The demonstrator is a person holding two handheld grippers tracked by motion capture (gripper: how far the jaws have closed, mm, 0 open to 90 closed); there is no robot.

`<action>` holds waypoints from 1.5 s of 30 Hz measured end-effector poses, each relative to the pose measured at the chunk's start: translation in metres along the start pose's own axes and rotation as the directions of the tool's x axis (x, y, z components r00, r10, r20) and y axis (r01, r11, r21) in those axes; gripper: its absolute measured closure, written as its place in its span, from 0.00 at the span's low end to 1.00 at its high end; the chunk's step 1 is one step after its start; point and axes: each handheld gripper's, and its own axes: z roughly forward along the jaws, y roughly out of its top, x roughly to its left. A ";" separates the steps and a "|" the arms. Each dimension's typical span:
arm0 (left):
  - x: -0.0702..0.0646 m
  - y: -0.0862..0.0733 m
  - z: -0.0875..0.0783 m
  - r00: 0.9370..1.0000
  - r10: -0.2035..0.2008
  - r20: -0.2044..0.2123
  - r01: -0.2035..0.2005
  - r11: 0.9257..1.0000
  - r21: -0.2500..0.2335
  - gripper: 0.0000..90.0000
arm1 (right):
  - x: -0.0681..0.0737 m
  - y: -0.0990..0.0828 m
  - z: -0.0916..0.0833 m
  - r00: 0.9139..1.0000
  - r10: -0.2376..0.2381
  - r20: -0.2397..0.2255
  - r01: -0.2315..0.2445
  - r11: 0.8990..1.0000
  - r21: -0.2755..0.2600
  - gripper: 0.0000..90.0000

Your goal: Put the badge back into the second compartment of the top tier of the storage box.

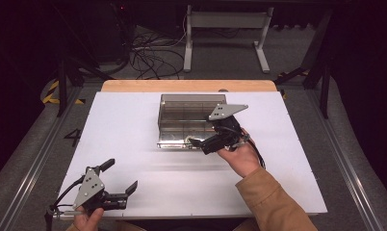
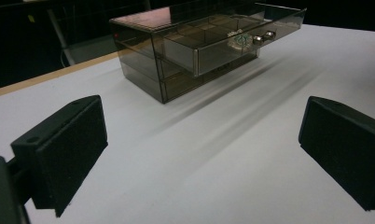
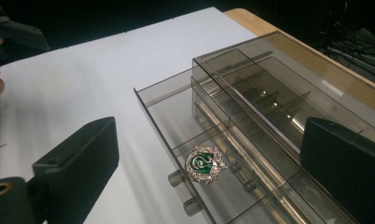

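Right gripper view: a green-and-silver crest badge [image 3: 204,163] is lying in the smoked clear plastic drawer [image 3: 176,140], released, at six o'clock between the spread right tongs [image 3: 213,186]; the drawer is awaiting closing. Left tongs [image 2: 199,154] are being held apart.

floor marking [image 1: 74,136] | reads "4" | left of table [image 1: 134,120]

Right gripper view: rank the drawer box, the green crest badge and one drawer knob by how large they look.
1. Smoky clear drawer box, by far the largest.
2. Green crest badge, lying in the pulled-out top drawer.
3. Drawer knob, clearly smaller than the badge beside it.
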 end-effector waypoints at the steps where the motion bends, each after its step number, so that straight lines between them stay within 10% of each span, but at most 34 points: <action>1: 0.000 0.000 0.000 1.000 0.002 0.001 -0.002 1.000 0.000 0.02 | 0.000 0.000 -0.002 1.000 -0.002 0.000 0.002 1.000 -0.005 0.05; 26: 0.000 0.000 0.000 1.000 0.000 -0.006 0.000 1.000 0.001 0.02 | 0.005 -0.043 -0.060 1.000 -0.020 0.022 0.022 0.991 -0.134 0.03; 45: 0.001 0.000 0.000 1.000 0.008 -0.007 -0.008 1.000 0.008 0.02 | 0.003 -0.102 -0.081 0.998 0.056 0.019 -0.052 0.987 -0.154 0.03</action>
